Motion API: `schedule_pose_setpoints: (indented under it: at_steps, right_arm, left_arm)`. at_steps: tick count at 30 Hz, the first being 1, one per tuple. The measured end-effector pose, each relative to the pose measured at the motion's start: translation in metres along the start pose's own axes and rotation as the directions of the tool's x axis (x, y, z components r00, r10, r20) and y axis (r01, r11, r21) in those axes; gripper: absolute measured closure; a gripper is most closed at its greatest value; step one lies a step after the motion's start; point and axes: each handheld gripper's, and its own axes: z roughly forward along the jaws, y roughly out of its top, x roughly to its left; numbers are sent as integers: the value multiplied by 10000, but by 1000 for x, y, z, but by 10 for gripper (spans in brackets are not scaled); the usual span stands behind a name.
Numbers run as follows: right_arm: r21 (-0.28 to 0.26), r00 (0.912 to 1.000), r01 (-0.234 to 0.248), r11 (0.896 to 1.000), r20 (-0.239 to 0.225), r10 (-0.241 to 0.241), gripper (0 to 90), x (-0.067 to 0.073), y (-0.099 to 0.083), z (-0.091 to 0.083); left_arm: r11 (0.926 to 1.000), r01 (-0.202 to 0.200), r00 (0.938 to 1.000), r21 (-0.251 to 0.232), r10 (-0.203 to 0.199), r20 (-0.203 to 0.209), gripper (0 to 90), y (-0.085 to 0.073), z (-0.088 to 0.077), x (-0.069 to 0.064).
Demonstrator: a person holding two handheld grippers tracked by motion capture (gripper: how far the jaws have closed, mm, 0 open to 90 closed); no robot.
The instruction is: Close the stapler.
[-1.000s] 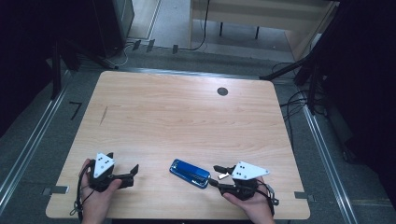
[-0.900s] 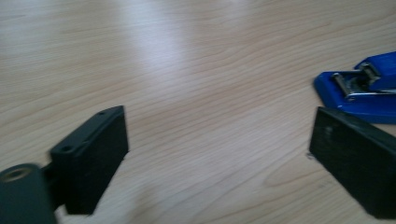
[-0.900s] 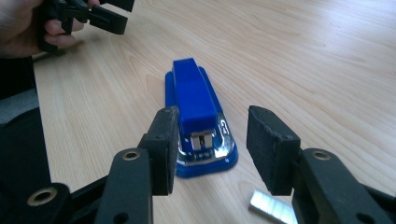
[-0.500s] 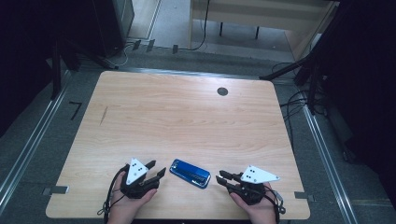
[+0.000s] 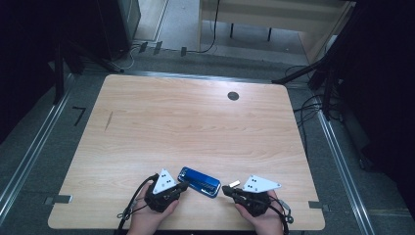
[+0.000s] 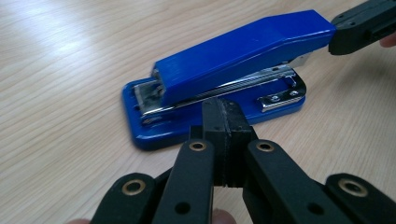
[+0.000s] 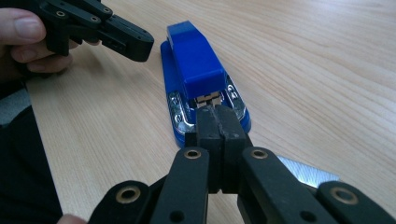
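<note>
Two pairs of black jaws are pressed fully together with nothing between them, both having just been closing on empty air. The left gripper [image 6: 223, 135] has its closed tip just beside the long side of the glossy blue metal-and-plastic desk stapler [image 6: 224, 74], aimed across the base near mid-length; whether the tip touches the base cannot be told. The right gripper [image 7: 216, 135] has its closed tip at one short end of the same stapler [image 7: 198, 70], at the hinged rear where the chrome spring housing shows, and looks along the stapler's length; contact here also cannot be told. In the high view the stapler [image 5: 199, 181] lies flat on its base near the front edge of the pale wood-grain laminate table [image 5: 195, 122], between the left gripper [image 5: 179, 187] and the right gripper [image 5: 228, 190], its long axis running nearly left to right and slightly skewed. Its stapling nose points toward the left gripper's side and its hinge toward the right gripper. Both tips lie about equally near, the left at the flank and the right at the end. Judged from this layout, a push along the long axis would fall to the right gripper, a sideways nudge or steadying press to the left.
</note>
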Motion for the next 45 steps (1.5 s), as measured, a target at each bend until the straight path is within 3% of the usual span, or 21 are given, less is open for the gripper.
schedule_pose_setpoints:
  at_steps: [4,6,15,26,45]
  right_arm:
    - [176,10000,-26,9998,19,26,900,-1,0,5]
    - [254,10000,4,9997,47,-6,900,-1,0,8]
    - [299,9999,154,9994,22,-155,900,-2,1,12]
    - [280,9998,211,9994,40,-212,900,-2,3,15]
    - [123,9993,378,9992,-16,-378,900,1,6,13]
  left_arm:
    - [9988,-455,9990,177,455,18,900,1,11,-8]
    - [9991,-416,9987,78,414,307,900,3,14,-12]
    - [9968,-743,9967,293,733,340,900,7,23,-19]
    - [9961,-837,9962,262,830,274,900,10,28,-20]
    - [9981,-544,9980,273,534,351,900,10,27,-17]
